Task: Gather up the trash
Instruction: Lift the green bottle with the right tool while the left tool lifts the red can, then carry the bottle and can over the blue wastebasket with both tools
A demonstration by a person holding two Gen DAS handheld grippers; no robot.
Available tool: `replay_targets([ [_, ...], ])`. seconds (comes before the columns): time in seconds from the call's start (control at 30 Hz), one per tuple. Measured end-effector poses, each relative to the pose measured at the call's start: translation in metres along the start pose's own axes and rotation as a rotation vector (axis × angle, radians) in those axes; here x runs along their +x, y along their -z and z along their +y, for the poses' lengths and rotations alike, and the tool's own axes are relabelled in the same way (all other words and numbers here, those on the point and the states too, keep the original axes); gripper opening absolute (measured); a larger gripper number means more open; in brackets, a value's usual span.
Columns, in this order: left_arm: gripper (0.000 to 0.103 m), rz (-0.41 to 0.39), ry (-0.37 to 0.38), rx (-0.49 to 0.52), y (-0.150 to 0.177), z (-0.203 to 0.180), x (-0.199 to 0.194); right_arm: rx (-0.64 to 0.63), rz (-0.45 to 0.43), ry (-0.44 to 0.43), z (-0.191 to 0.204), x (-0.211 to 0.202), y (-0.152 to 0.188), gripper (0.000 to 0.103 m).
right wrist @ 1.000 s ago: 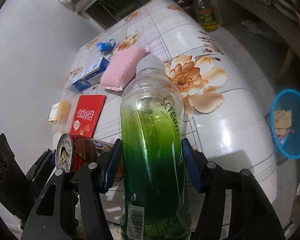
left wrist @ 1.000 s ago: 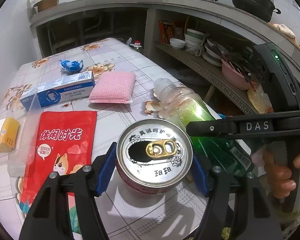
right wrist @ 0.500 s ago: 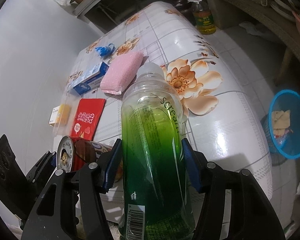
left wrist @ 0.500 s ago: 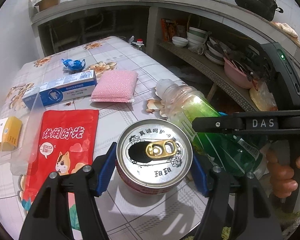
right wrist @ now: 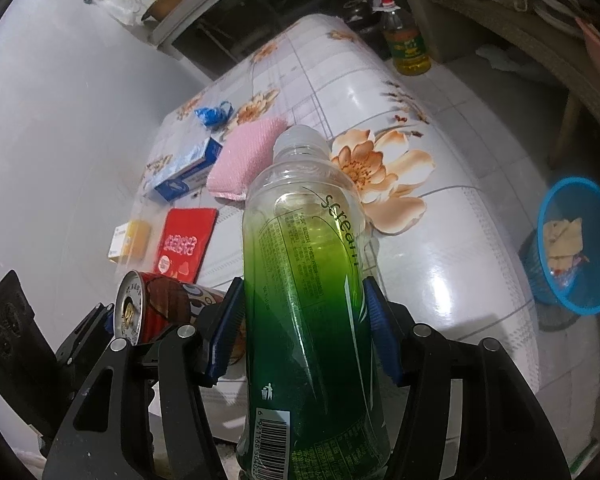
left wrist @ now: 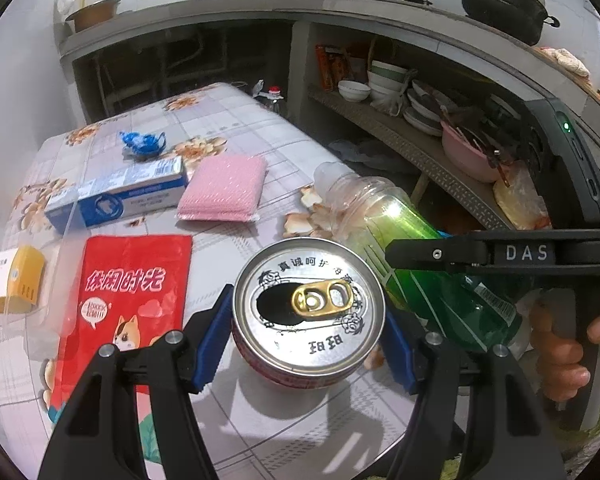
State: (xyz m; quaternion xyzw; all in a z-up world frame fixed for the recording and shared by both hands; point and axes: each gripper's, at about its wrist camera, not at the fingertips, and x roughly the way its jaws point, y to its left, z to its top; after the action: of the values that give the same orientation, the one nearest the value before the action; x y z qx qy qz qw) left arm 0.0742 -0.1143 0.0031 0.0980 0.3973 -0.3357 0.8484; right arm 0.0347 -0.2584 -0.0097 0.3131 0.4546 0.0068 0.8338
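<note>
My left gripper [left wrist: 308, 340] is shut on an opened red drink can [left wrist: 308, 308], held above the near edge of the flowered table [left wrist: 236, 128]. My right gripper [right wrist: 304, 332] is shut on a green plastic bottle [right wrist: 308, 280] with a white cap, held just right of the can. The can [right wrist: 160, 304] also shows at the left of the right wrist view, and the bottle [left wrist: 404, 248] at the right of the left wrist view. A blue trash basket [right wrist: 576, 248] with scraps stands on the floor right of the table.
On the table lie a red snack bag [left wrist: 128, 300], a yellow box [left wrist: 12, 280], a blue-white box [left wrist: 120, 196], a pink sponge [left wrist: 224, 188] and a blue wrapper [left wrist: 142, 144]. An oil bottle [right wrist: 408, 40] stands on the floor beyond the table. Shelves of dishes [left wrist: 412, 104] run along the right.
Both grippers, still holding the can and the bottle, have drawn back slightly from the table. More of the blue basket shows at the right.
</note>
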Motion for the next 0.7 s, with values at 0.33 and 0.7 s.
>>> replay_targets([
  [0.33, 0.065, -0.027, 0.096, 0.099, -0.032, -0.044, 0.005, 0.108, -0.085, -0.017, -0.037, -0.037, 0.009, 0.055],
  [0.7, 0.065, 0.000, 0.264, 0.215, -0.064, -0.130, 0.033, 0.268, -0.186, 0.036, -0.104, -0.089, 0.027, 0.055],
])
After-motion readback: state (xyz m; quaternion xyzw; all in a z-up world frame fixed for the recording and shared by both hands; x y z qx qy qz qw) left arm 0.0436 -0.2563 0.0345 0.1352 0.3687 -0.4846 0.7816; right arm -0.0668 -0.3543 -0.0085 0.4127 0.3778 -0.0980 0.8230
